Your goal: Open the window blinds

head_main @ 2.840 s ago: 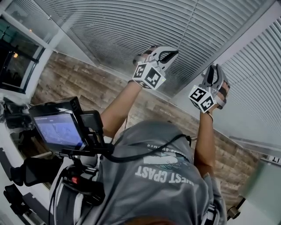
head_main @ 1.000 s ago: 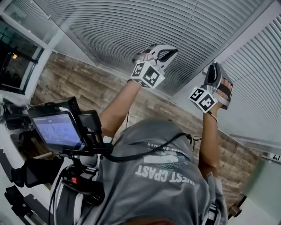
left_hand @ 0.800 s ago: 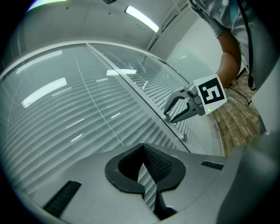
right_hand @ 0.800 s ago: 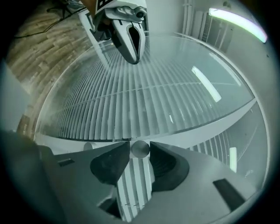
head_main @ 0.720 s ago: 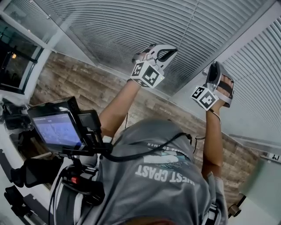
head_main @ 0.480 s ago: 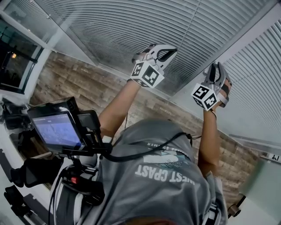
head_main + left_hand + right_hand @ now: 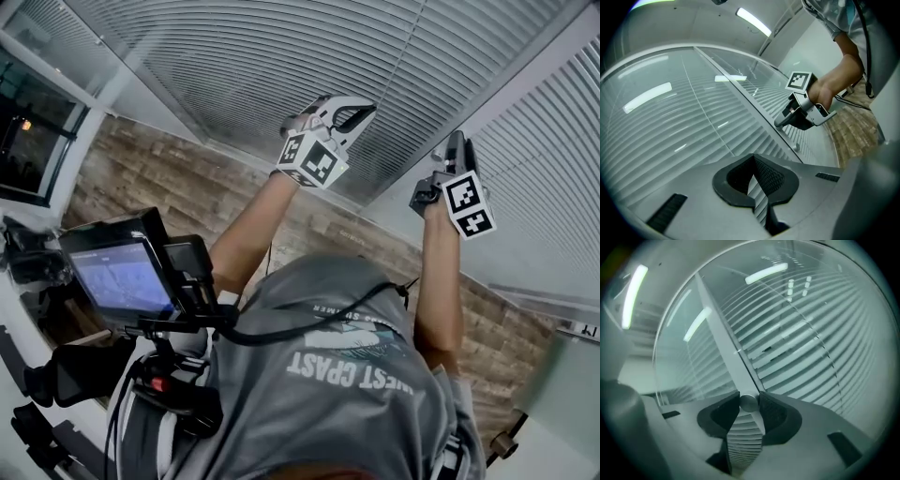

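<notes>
Grey window blinds [image 7: 234, 66] cover both panes beside a white mullion [image 7: 506, 89]; the left gripper [image 7: 367, 110] is closed at the slats, the right gripper [image 7: 457, 141] has just tightened on the wand [image 7: 749, 402].

I log a grey T-shirt [image 7: 309, 427], white lettering [image 7: 342, 367] and a black cable [image 7: 323, 322]. The left gripper [image 7: 373, 109] and right gripper [image 7: 457, 141] bear black-and-white marker cubes [image 7: 314, 159].

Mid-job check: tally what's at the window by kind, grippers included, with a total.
Blind panels: 2
Frame post between them: 1
Grippers: 2, left gripper shut, right gripper with jaws that have just been closing
Round knobs: 2, one clamped between the right gripper's pads, one further along the post
Total: 7
</notes>
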### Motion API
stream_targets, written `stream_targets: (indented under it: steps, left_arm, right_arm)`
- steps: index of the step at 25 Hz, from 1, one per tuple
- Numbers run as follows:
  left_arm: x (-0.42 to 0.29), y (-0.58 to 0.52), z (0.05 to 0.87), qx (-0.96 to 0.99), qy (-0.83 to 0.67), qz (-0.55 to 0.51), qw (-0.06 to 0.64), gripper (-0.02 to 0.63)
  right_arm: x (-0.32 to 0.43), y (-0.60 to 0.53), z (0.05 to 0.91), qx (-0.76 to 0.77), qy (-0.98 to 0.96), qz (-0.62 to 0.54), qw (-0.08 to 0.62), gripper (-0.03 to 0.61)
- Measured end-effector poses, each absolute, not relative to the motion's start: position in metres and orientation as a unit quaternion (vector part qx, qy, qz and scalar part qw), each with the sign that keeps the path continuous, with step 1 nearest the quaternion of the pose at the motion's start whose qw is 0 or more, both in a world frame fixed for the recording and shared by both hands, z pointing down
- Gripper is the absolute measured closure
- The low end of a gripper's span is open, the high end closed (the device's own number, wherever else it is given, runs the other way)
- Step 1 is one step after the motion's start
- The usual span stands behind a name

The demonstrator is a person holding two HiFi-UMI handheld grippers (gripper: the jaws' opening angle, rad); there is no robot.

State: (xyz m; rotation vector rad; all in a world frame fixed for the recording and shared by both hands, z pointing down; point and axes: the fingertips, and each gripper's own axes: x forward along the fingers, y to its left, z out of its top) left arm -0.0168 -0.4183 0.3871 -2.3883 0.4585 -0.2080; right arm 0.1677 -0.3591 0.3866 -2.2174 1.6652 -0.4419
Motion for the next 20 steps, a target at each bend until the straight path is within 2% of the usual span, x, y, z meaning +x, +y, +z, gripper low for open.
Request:
stream_targets:
  steps: [1,5,6,8,11,15,17,20]
  left_arm:
    - [-0.016,-0.417,0.387,-0.919,0.174,-0.079,0.344,0.611]
    - [-0.012,-0.414,0.385,-0.920,0.168,-0.077,0.346,0.611]
    - [-0.011,-0.414,0.385,-0.920,0.167,-0.077,0.346,0.611]
    - [-0.011,-0.414,0.384,-0.921,0.168,-0.076,0.345,0.611]
    - [-0.011,-0.413,0.385,-0.921,0.167,-0.075,0.344,0.611]
    - [-0.010,-0.412,0.385,-0.921,0.168,-0.074,0.343,0.611]
    - [-0.011,-0.413,0.385,-0.921,0.170,-0.073,0.342,0.610]
    - [-0.012,-0.415,0.384,-0.921,0.173,-0.073,0.341,0.610]
  right_arm:
    - [0.165,-0.360,0.387,-0.786,0.600,-0.118,0.093,0.459]
    - [0.149,-0.354,0.392,-0.745,0.534,0.165,-0.365,0.439]
    - [0.147,-0.353,0.392,-0.711,0.495,0.228,-0.445,0.439]
    - [0.142,-0.353,0.395,-0.646,0.441,0.303,-0.544,0.439]
    - [0.145,-0.359,0.404,-0.593,0.413,0.332,-0.606,0.439]
    - [0.155,-0.361,0.402,-0.580,0.395,0.349,-0.621,0.454]
    - [0.157,-0.361,0.402,-0.610,0.408,0.340,-0.588,0.459]
    - [0.160,-0.361,0.398,-0.715,0.473,0.255,-0.448,0.459]
